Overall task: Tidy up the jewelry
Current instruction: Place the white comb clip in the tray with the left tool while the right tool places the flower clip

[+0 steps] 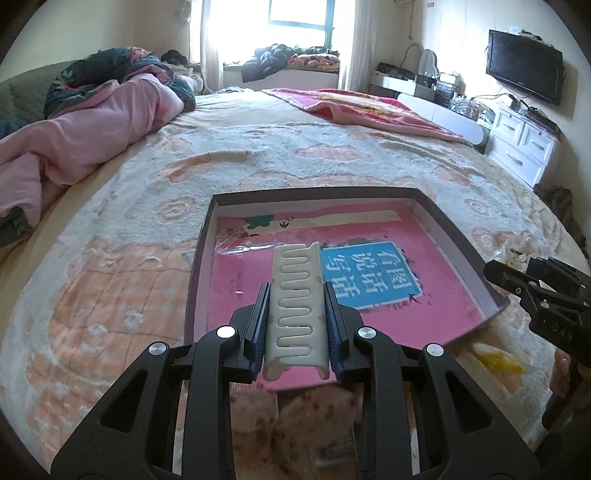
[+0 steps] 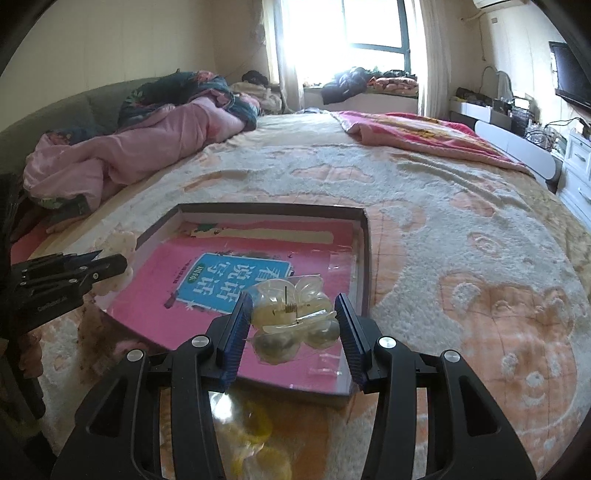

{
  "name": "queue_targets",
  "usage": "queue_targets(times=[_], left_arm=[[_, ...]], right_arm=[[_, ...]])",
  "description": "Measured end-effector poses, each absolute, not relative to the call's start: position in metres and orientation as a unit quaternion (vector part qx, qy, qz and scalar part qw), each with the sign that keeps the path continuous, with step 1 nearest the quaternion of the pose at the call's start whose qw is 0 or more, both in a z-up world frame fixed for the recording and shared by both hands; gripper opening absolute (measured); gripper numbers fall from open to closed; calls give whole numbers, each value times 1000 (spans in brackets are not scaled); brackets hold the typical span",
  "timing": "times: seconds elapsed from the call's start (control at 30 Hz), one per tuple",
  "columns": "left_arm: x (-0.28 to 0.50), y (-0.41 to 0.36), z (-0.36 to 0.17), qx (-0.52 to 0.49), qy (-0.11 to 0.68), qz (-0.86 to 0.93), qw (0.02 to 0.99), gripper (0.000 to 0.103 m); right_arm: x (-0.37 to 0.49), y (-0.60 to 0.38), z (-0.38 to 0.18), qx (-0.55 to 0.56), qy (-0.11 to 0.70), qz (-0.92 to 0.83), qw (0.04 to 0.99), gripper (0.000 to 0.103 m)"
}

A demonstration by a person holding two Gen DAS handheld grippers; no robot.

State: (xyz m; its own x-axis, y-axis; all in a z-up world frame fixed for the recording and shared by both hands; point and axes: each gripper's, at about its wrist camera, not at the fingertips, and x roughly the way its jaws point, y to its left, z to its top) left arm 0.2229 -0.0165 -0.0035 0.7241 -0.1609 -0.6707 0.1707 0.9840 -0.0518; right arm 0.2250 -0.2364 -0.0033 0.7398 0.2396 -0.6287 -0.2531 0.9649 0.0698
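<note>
A bedroom with a bright window, and a wide bed covered in a fluffy cream-and-peach blanket, fills both views.

The left gripper is closed narrow on a white hair clip with wavy teeth; the clip stands lengthwise between the blue pads and sticks out past the fingertips, held above a shallow box. The box lies on the blanket with dark walls, and a pink book with a blue title panel lies flat inside it.

The right gripper shows a clear claw clip with rounded lobes and a small metal spring between its blue pads. The fingers stand fairly wide; the left pad seems to touch the clip, while a gap shows at the right pad, so whether the clip is truly gripped cannot be told. The clip is over the near right corner of the same box, above the book.

Just in front of the box's near edge, something yellow and see-through lies on the blanket, blurred. Each gripper shows at the edge of the other's view, on either side of the box.

Farther out, a crumpled pink quilt is heaped at the left of the bed, a pink blanket lies at the far right, and a television hangs above white drawers.
</note>
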Motion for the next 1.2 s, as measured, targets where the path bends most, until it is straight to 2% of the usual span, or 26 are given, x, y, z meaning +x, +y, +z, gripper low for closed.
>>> queue_targets(times=[0.53,0.9,1.0,1.07,1.13,1.2], left_arm=[[255,-24,-31,12,392,-79,916,20],[259,-24,-36,11,393,-73,917,20],[259,-24,-35,11,391,-73,917,20],[258,-23,-35,10,391,-73,917,22],[258,-23,-34,9,390,-73,918,23],[257,-22,-33,8,389,-72,919,28]], right_arm=[[274,-222,-40,-27,405,147,902,44],[275,-221,-44,-27,407,142,902,45],[272,-224,-41,-15,400,146,905,50],[270,-225,-38,-10,393,145,908,58],[266,-227,-35,-6,386,146,911,60],[260,-229,-31,-1,377,146,915,64]])
